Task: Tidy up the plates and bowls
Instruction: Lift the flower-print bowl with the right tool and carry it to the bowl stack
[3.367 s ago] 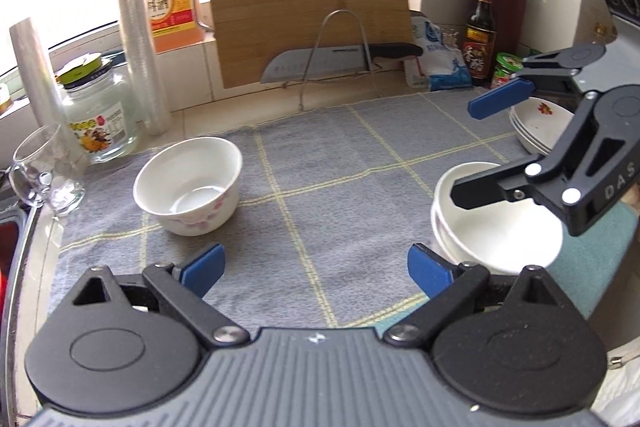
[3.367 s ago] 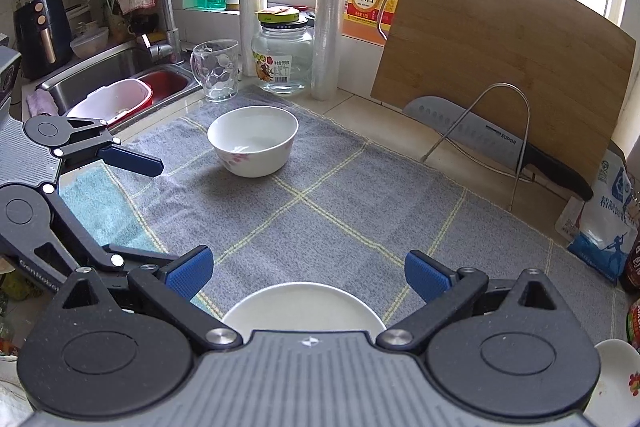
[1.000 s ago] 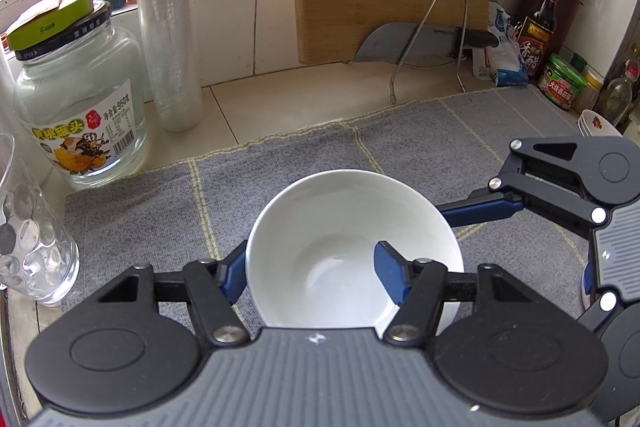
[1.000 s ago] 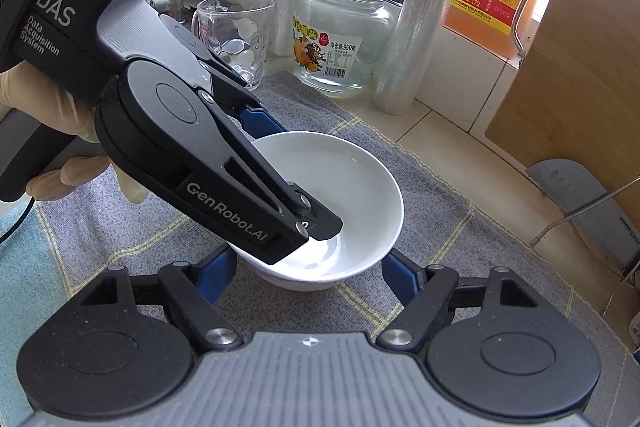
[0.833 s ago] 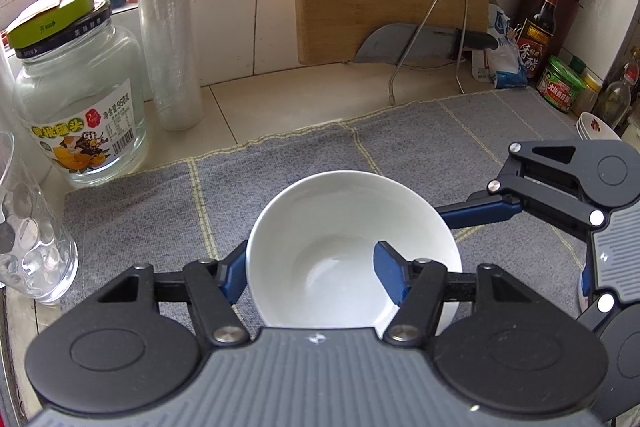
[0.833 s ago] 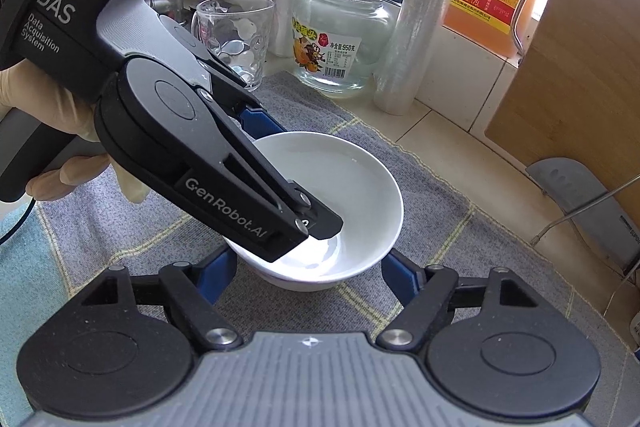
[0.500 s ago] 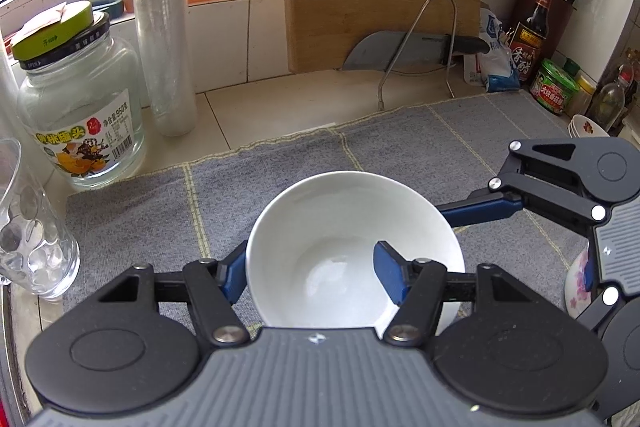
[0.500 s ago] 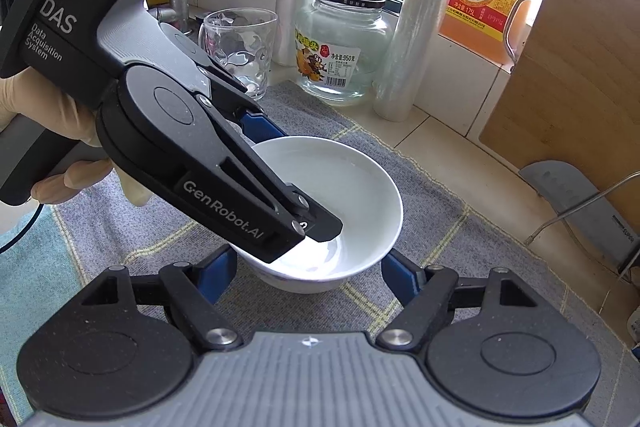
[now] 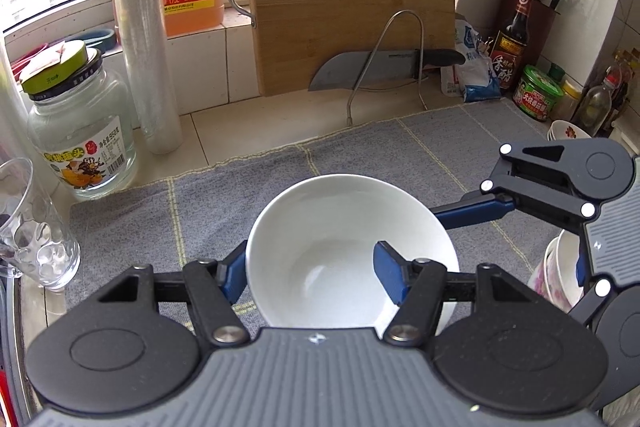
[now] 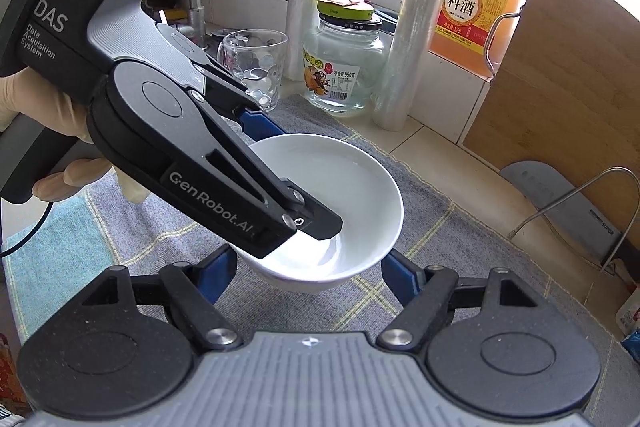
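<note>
The left gripper (image 9: pixel 310 273) is pinching the white bowl's (image 9: pixel 340 227) rim – right gripper (image 10: pixel 308 275) cradling its sides – presumably for stacking.

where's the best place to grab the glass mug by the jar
Take the glass mug by its rim wall from above, one jaw inside and one outside. It stands upright with its mouth open, and the jar stands close beside it, so coming from the side looks tight.

The white bowl (image 9: pixel 348 247), which stood alone on the grey mat (image 9: pixel 248 195) with both grippers well away, is now pinched at its rim by the left gripper (image 9: pixel 312 273) and flanked by the right gripper (image 10: pixel 308 275). It has been raised off the mat.
</note>
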The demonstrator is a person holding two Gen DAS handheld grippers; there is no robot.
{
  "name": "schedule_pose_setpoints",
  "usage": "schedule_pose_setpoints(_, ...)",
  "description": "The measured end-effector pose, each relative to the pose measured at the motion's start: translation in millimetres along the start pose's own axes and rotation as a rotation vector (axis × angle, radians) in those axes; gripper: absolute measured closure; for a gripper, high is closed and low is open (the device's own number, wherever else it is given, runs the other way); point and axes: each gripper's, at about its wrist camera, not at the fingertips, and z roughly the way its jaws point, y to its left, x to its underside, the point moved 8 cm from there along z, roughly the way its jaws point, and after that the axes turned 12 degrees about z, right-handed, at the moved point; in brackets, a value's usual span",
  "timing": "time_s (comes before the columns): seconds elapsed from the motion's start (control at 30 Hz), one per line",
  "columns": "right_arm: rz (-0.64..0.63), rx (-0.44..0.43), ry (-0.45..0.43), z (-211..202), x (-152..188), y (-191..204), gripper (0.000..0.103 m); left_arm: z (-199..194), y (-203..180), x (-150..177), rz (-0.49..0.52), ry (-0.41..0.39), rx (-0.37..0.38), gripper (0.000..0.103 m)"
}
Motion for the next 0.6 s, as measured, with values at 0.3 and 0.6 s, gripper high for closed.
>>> schedule_pose_setpoints(0.3,-0.015,-0.024,-0.025,-38.7,13.6,-9.1,0.020,-14.7,-37.9,-8.6,0.003,-0.015,-0.033,0.039)
schedule_pose_setpoints(0.6,-0.013,-0.030,-0.050,-83.9,37.7,-31.2,0.020,-24.1,-91.0,-26.7,0.026,-0.030,-0.040,0.039)
